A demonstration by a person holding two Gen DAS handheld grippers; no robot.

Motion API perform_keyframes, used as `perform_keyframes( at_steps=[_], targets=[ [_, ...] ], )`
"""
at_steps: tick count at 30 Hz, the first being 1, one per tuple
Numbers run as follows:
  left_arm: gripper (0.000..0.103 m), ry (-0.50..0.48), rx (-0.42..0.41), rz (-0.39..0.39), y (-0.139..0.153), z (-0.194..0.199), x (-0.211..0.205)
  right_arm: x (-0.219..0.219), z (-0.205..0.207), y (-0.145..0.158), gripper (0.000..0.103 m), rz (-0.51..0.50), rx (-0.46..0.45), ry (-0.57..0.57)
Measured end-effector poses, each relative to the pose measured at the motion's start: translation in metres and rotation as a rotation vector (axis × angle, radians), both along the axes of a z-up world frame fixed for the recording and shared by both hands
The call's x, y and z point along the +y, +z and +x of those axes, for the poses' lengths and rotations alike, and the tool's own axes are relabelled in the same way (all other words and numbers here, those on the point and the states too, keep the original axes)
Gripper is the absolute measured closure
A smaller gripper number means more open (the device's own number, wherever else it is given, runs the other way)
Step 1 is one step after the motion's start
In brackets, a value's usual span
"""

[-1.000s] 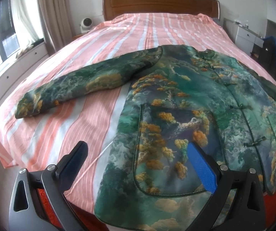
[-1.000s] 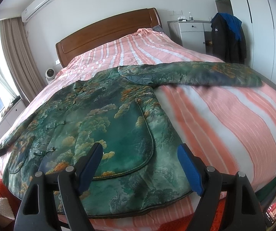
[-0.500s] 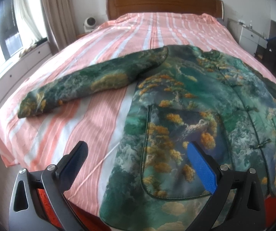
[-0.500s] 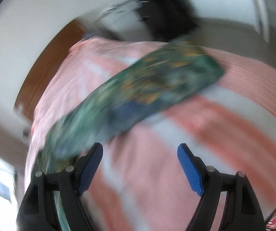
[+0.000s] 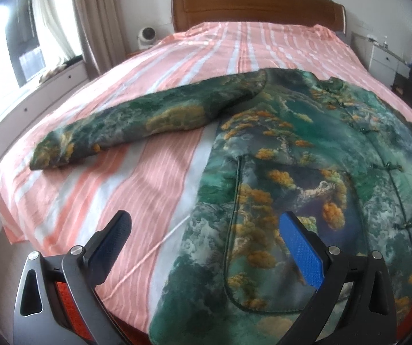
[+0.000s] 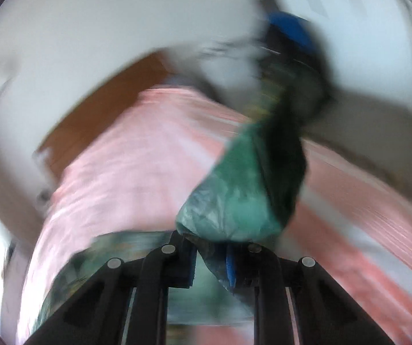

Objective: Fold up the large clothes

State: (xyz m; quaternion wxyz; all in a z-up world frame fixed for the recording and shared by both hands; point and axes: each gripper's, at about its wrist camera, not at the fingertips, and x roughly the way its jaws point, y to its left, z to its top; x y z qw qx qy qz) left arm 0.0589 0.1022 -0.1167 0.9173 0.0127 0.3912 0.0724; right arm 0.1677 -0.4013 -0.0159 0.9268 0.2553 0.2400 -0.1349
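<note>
Both wrist views headboard-ward, low over bed (image 5: 154, 189)

Striped bed (image 5: 159, 184); wooden headboard (image 5: 257, 5); curtain (image 5: 96, 20); white fan (image 5: 147, 35).

one jacket (image 5: 306, 172), one bed (image 5: 154, 178), two grippers: left gripper (image 5: 206, 238), right gripper (image 6: 210, 261).

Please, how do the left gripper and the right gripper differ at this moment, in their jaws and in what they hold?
The left gripper has its jaws wide apart; the right gripper is closing its jaws.
The left gripper holds nothing and hovers over the jacket near its hem; the right gripper pinches green jacket fabric between its pads.
The left view is sharp; the right view is blurred.
Both have dark frames and blue pads.
</note>
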Motion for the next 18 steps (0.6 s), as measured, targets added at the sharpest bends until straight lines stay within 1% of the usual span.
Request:
perform_keyframes(
  at_steps=[1, 2, 3, 4, 5, 6, 7, 9, 10, 11, 12, 13, 15, 18],
  targets=[
    [0.001, -0.002, 0.007, -0.007, -0.002, 0.001, 0.001, 0.028, 0.009, 0.011, 0.086, -0.029, -0.016, 0.06],
    [0.001, -0.004, 0.008, -0.013, -0.003, 0.0, 0.002, 0.066, 0.022, 0.023, 0.086, -0.066, -0.033, 0.14],
    [0.001, -0.003, 0.006, -0.014, -0.004, 0.0, 0.003, 0.105, 0.036, 0.029, 0.086, -0.094, -0.045, 0.222],
    [0.001, -0.001, 0.005, -0.015, -0.004, -0.001, 0.004, 0.13, 0.045, 0.029, 0.086, -0.106, -0.046, 0.272],
    [0.001, 0.001, 0.005, -0.017, -0.004, -0.002, 0.006, 0.173, 0.062, 0.024, 0.086, -0.124, -0.033, 0.35],
    [0.001, 0.005, 0.006, -0.019, -0.005, -0.004, 0.007, 0.196, 0.07, 0.018, 0.086, -0.136, -0.022, 0.384],
    [0.001, 0.009, 0.005, -0.02, -0.006, -0.005, 0.009, 0.233, 0.083, 0.004, 0.086, -0.157, 0.003, 0.436],
    [0.001, 0.01, 0.004, -0.016, -0.008, -0.007, 0.01, 0.28, 0.097, -0.023, 0.084, -0.162, 0.05, 0.494],
    [0.001, 0.008, 0.004, -0.01, -0.009, -0.008, 0.01, 0.302, 0.102, -0.04, 0.078, -0.153, 0.089, 0.518],
    [0.001, 0.005, 0.002, -0.002, -0.01, -0.009, 0.009, 0.325, 0.111, -0.062, 0.068, -0.143, 0.15, 0.544],
    [0.001, 0.001, 0.001, 0.003, -0.01, -0.01, 0.008, 0.34, 0.116, -0.08, 0.041, -0.122, 0.201, 0.578],
    [0.001, -0.004, -0.003, 0.007, -0.01, -0.011, 0.008, 0.357, 0.116, -0.1, 0.035, -0.088, 0.246, 0.621],
    [0.001, -0.012, -0.018, 0.014, -0.008, -0.013, 0.007, 0.374, 0.099, -0.117, 0.035, -0.08, 0.268, 0.661],
    [0.001, -0.017, -0.019, 0.006, -0.009, -0.012, 0.007, 0.388, 0.061, -0.113, 0.034, -0.133, 0.236, 0.719]
  ],
)
